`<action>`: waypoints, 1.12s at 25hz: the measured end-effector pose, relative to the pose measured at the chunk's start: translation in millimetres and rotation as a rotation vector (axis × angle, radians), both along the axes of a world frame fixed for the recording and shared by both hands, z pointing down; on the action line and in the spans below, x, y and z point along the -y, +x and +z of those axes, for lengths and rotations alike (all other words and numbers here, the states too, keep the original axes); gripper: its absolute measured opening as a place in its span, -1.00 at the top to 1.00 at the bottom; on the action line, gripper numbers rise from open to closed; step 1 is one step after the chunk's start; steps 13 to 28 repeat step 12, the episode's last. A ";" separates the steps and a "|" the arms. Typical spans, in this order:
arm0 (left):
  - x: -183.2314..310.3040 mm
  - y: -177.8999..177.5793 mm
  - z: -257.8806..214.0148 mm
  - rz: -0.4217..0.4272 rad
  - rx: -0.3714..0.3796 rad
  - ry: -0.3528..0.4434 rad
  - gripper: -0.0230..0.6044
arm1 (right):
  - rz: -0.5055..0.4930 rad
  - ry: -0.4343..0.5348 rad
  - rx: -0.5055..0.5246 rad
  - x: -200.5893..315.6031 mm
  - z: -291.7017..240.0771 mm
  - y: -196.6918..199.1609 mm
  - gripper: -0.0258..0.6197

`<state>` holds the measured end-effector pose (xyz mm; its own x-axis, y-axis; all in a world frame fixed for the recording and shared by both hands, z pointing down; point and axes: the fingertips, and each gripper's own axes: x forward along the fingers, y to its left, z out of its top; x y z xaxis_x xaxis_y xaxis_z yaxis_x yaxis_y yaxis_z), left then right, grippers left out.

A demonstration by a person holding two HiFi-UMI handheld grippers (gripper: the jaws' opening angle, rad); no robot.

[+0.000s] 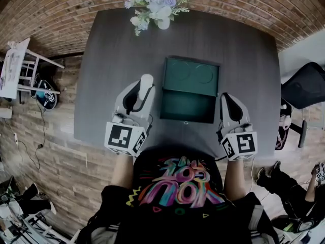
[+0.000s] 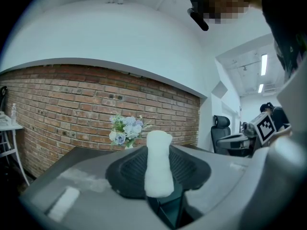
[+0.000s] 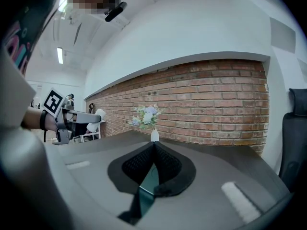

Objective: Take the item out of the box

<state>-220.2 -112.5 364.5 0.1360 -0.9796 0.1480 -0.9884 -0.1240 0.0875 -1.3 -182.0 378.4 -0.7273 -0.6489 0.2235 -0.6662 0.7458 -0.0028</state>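
The left gripper point(image 1: 138, 96) clamps a white roll point(image 1: 145, 83) upright between its black pads, and the roll's end pokes past the jaw tips. Gripper and roll sit just left of the open green box point(image 1: 187, 119), outside it, over the grey table point(image 1: 101, 85). The right gripper point(image 1: 229, 108), near the box's right side, has its jaws closed together with nothing between them.

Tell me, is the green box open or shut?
Open. The head view shows the box with its two halves spread apart, green insides facing up. The left gripper holds a white roll.
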 end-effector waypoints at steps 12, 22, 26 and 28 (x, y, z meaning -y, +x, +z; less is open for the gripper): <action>0.8 6.0 3.0 0.045 0.012 -0.010 0.49 | -0.006 -0.008 -0.011 -2.4 1.5 -3.8 0.92; 0.8 6.0 3.0 0.045 0.012 -0.010 0.49 | -0.006 -0.008 -0.011 -2.4 1.5 -3.8 0.92; 0.8 6.0 3.0 0.045 0.012 -0.010 0.49 | -0.006 -0.008 -0.011 -2.4 1.5 -3.8 0.92; 0.8 6.0 3.0 0.045 0.012 -0.010 0.49 | -0.006 -0.008 -0.011 -2.4 1.5 -3.8 0.92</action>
